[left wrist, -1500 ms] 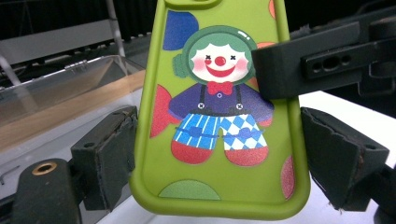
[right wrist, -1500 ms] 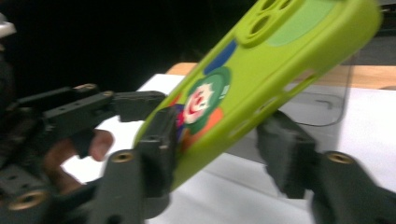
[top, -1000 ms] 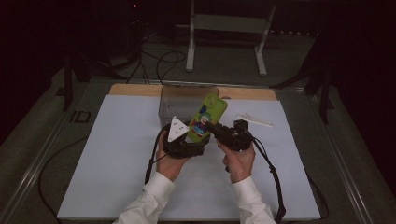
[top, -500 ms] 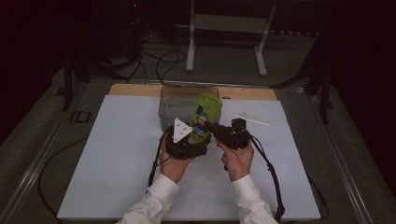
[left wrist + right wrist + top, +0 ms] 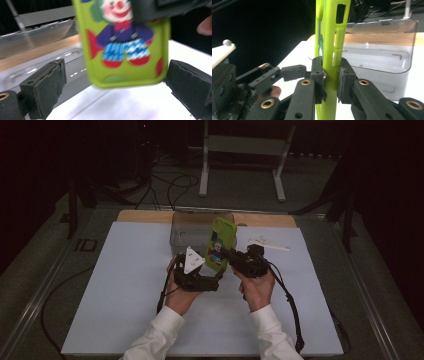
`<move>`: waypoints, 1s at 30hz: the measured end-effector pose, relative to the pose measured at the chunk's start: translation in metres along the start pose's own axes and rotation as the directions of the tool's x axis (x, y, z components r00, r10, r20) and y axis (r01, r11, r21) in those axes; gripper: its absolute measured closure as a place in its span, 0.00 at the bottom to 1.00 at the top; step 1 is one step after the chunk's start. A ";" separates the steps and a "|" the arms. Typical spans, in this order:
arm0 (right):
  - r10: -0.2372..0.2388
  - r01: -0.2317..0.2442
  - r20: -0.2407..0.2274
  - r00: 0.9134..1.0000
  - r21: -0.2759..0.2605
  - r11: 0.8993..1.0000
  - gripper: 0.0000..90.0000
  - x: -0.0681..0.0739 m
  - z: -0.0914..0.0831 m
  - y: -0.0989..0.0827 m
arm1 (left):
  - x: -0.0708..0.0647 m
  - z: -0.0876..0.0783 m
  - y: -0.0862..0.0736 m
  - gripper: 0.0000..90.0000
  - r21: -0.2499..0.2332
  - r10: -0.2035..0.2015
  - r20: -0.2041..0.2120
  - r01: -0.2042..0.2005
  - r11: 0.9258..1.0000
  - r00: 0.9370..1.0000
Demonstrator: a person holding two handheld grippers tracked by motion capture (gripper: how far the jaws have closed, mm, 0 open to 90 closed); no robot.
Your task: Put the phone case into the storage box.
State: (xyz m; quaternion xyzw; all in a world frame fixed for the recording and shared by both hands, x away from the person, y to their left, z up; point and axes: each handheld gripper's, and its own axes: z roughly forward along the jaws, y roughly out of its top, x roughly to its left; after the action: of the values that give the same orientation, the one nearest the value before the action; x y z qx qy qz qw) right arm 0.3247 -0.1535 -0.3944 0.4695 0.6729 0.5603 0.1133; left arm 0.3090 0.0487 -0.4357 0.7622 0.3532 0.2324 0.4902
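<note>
The green phone case [image 5: 220,244] stands upright just in front of the clear plastic box [image 5: 192,227], lifted off the white table sheet [image 5: 125,285]. The right gripper [image 5: 329,77] clamps its edge. The left gripper [image 5: 112,82] has just opened its jaws; the case sits between them, untouched. Handover looks complete; placement into the box likely remains.

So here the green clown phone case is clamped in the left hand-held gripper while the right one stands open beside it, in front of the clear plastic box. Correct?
Not quite: the sides are swapped. The right gripper view shows the right hand-held gripper pinching the green clown phone case by its edge. In the left gripper view, the left hand-held gripper has just been opening, its pads apart from the case. The clear plastic box does stand behind.
</note>
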 end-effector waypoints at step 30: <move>-0.037 0.032 0.021 0.999 0.181 0.983 0.87 -0.005 0.006 0.016 | 0.076 -0.064 -0.032 0.00 0.058 -0.018 -0.102 0.024 0.998 0.995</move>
State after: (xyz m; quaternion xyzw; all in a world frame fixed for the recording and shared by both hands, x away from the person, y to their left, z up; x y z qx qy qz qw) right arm 0.3400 -0.1547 -0.3845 0.4729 0.7274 0.4893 0.0882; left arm 0.3035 0.1532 -0.4378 0.7599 0.3923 0.2550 0.4512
